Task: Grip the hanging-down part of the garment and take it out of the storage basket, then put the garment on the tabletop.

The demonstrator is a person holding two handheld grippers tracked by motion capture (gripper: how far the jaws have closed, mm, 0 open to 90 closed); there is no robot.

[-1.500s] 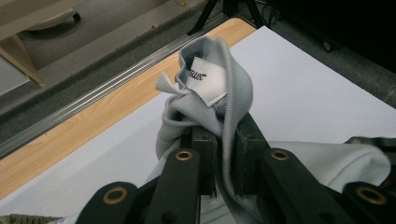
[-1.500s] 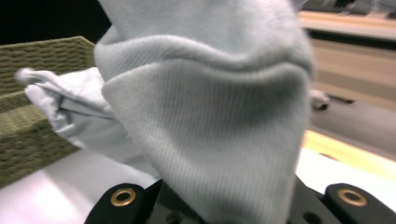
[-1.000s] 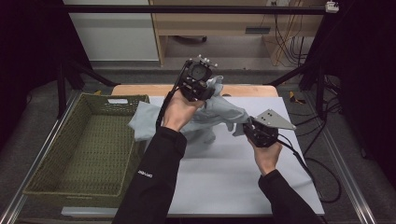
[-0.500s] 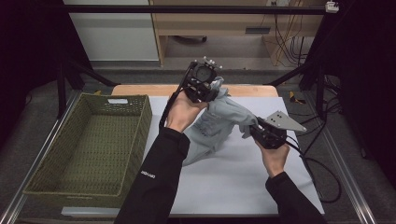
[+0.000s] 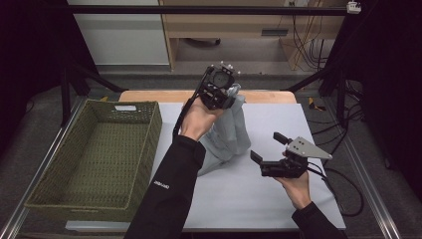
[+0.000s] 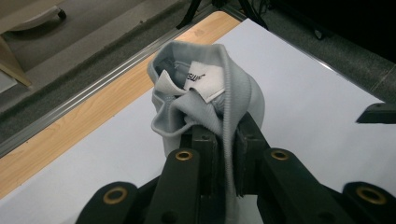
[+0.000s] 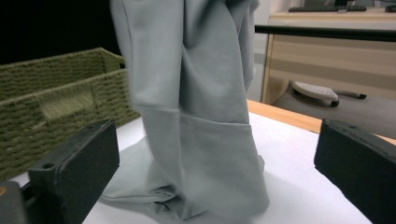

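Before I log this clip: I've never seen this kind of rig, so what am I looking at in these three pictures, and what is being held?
A person works at a table with a hand-held two-jaw gripper in each hand. The high view looks down from above; the other two come from cameras riding on the grippers. The left gripper is raised and clamps the labelled edge of a grey garment, whose lower end rests bunched on the white surface. The right gripper is open, pointing at the cloth, holding nothing. A green woven basket sits at the left.
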